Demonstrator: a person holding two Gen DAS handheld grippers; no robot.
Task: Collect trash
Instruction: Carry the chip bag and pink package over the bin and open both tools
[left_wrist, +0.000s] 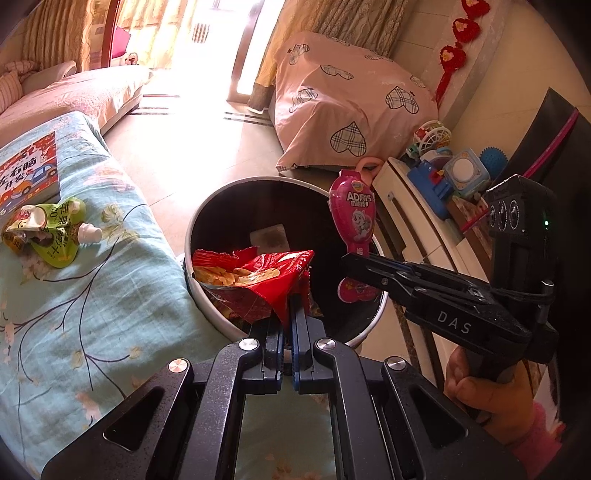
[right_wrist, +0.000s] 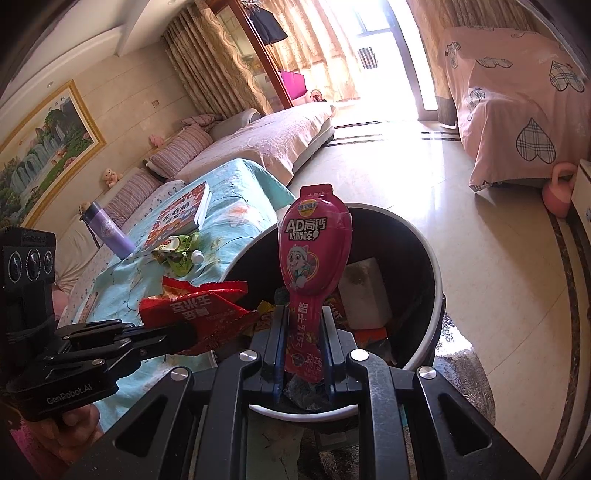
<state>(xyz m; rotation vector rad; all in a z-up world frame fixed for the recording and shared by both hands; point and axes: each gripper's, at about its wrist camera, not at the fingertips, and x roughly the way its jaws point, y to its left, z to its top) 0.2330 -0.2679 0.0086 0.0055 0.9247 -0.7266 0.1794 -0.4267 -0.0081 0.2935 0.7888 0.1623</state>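
Observation:
My left gripper (left_wrist: 287, 306) is shut on a red chip bag (left_wrist: 255, 280) and holds it over the near rim of a round black trash bin (left_wrist: 236, 195). My right gripper (right_wrist: 303, 317) is shut on a pink cheese-stick wrapper (right_wrist: 314, 251), held upright over the same bin (right_wrist: 413, 251). The right gripper (left_wrist: 354, 260) with the wrapper (left_wrist: 352, 214) shows in the left wrist view, the left gripper (right_wrist: 192, 332) with the bag (right_wrist: 195, 310) in the right wrist view. A crumpled green juice pouch (left_wrist: 51, 232) lies on the teal cloth-covered table (left_wrist: 92, 295).
A book (left_wrist: 27, 173) lies by the pouch, a purple bottle (right_wrist: 107, 230) stands further back. The bin holds other trash, including a white box (right_wrist: 364, 291). A cabinet with toys (left_wrist: 443, 177) is right of the bin. A sofa (right_wrist: 258, 144) and a pink-covered object (left_wrist: 343, 103) stand beyond.

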